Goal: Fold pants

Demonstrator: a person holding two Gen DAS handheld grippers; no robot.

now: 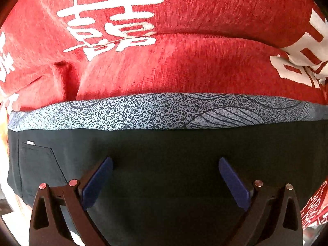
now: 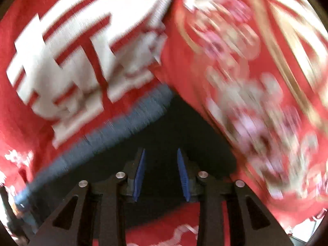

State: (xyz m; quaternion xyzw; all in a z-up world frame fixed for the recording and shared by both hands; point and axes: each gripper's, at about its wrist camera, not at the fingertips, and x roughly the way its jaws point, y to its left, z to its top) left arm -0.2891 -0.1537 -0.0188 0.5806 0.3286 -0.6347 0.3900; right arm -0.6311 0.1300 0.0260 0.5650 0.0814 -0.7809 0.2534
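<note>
Dark pants (image 1: 164, 153) lie on rumpled red blanket (image 1: 184, 65).

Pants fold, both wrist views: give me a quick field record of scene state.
garment: dark pants, lying flat
trim: speckled grey band along the far edge of the pants
pocket: stitched pocket at left in left wrist view
surface: red cloth with white characters, wrinkled
left gripper: fingers wide apart over the pants, nothing between them
right gripper: fingers apart, narrower gap, nothing held, over the pants near the corner
image quality: left view sharp; right view motion-blurred
</note>
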